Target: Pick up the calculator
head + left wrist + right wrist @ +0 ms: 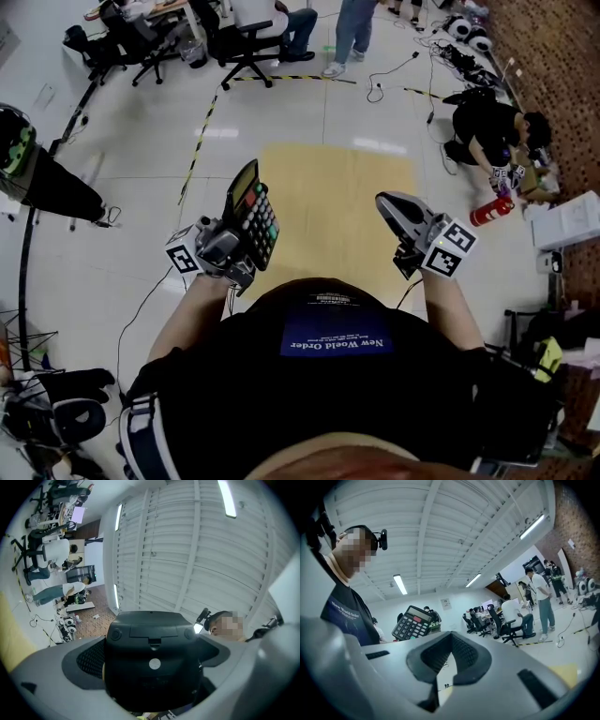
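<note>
the calculator (152,658) shows only its back in the left gripper view; its keys are hidden.

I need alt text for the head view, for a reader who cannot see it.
The left gripper holds a black calculator raised on edge over a tan rectangular surface. The right gripper is beside it, shut and empty.

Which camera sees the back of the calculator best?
The left gripper view: there the calculator shows its black back, filling the middle, held between the grey fingers. The head view shows its button side, tilted up. The right gripper view shows the buttons too, small and far off.
</note>
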`<state>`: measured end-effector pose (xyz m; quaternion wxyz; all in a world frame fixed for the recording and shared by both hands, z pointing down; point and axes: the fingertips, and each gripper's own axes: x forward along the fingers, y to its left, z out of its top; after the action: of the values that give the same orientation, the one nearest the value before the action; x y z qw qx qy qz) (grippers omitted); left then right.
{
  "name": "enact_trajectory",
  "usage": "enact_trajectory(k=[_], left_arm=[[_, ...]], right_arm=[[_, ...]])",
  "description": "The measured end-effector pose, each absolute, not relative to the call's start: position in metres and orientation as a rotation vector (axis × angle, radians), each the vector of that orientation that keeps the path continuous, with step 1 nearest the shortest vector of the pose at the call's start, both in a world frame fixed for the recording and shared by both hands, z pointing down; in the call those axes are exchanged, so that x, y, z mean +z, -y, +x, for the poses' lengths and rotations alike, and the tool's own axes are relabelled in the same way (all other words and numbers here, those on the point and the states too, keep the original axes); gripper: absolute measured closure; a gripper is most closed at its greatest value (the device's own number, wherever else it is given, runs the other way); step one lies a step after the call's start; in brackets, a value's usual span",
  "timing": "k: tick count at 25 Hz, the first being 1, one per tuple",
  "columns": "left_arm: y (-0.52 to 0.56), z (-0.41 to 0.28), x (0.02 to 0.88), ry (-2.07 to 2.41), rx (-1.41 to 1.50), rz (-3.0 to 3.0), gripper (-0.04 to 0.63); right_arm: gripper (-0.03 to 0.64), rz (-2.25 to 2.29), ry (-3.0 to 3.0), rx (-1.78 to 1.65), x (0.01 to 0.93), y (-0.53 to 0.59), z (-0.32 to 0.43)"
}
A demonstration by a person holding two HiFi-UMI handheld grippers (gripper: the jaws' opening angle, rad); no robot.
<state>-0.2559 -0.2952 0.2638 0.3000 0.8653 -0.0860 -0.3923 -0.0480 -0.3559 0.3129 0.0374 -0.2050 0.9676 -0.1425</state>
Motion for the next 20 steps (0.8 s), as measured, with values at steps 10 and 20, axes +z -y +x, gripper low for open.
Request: enact_trajectory(k=[10,20], left_arm=[[0.2963,-0.2532,0.2626,0.221,-1.017,2.308,0.008],[0.2969,-0.2481,0.2634,0.219,-1.014,2.313,0.008]], right_arm=[[0.634,-0.632,-2.978,-0.407,0.3102,0.3541,-0.0474],[0.634,-0.619,-2.981,-0.399,0.3124,0.3530,-0.0442]])
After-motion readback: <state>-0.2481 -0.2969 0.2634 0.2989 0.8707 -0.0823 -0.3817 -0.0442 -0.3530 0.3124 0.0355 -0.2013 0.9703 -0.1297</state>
